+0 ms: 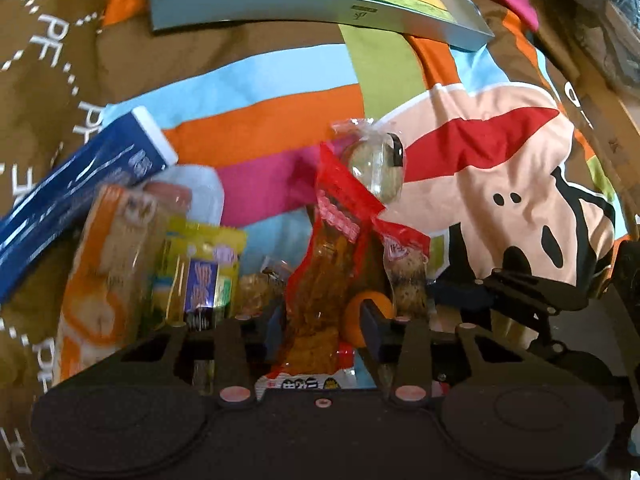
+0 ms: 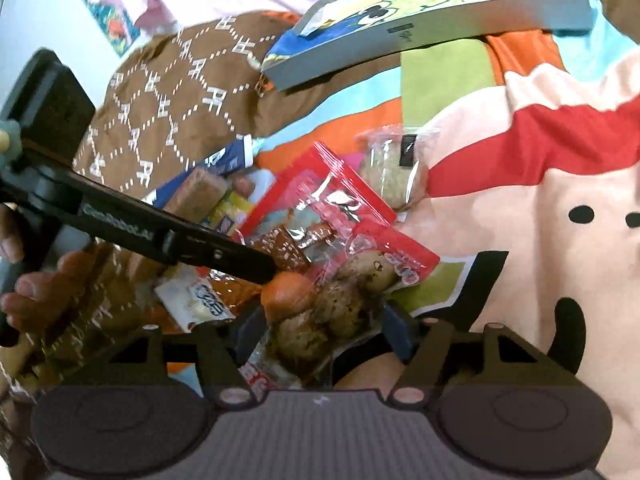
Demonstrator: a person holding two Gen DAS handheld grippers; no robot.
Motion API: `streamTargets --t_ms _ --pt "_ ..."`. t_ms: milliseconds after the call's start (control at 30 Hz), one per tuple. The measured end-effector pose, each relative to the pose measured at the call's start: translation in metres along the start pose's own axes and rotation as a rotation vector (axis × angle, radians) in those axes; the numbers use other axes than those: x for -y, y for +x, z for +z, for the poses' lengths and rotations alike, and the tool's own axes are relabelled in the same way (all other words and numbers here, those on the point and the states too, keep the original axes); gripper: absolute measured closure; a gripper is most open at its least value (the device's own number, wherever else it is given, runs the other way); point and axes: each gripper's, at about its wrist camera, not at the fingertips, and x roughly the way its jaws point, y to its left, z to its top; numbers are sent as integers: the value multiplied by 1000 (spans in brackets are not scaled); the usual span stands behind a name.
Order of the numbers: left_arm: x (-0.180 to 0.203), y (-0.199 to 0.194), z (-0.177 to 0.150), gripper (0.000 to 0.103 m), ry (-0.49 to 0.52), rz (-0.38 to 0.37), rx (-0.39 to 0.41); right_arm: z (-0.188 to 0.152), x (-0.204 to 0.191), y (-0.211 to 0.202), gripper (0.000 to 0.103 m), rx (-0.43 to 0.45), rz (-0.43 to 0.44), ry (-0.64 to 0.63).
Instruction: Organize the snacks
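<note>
My left gripper (image 1: 324,320) points down into the snack pile on the bed cover (image 1: 256,128), and between its jaws sits the long red-edged packet (image 1: 320,280) of orange-brown snack; whether the pads actually press on it I cannot tell. Just right of that packet, against my right-hand finger, is a small orange ball (image 1: 374,312). Left of the gripper stand a yellow packet (image 1: 200,272) and an orange-and-white packet (image 1: 108,264), with a blue box (image 1: 76,196) beyond them. Ahead lies a clear round-cake packet (image 1: 376,172), and far ahead a flat picture box (image 1: 320,12). My right gripper (image 2: 324,332) stands apart around a clear packet of brown lumps (image 2: 340,300), the pads not visibly pressing it. In that view the left gripper's black finger (image 2: 224,256) reaches in from the left, tip beside the orange ball (image 2: 286,296).
</note>
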Motion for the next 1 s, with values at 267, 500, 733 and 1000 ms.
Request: streamTargets --t_ms 267,500,733,1000 --pt "0 -1 -16 69 -17 -10 7 -2 -10 -11 45 -9 -84 -100" --pt "6 10 -14 69 -23 9 36 -3 -9 -16 44 20 -166 -128" --pt "21 15 -17 68 44 66 45 -5 -4 -23 30 -5 -153 -88" --pt "31 19 -14 52 58 81 42 -2 -2 -4 14 -21 -73 -71"
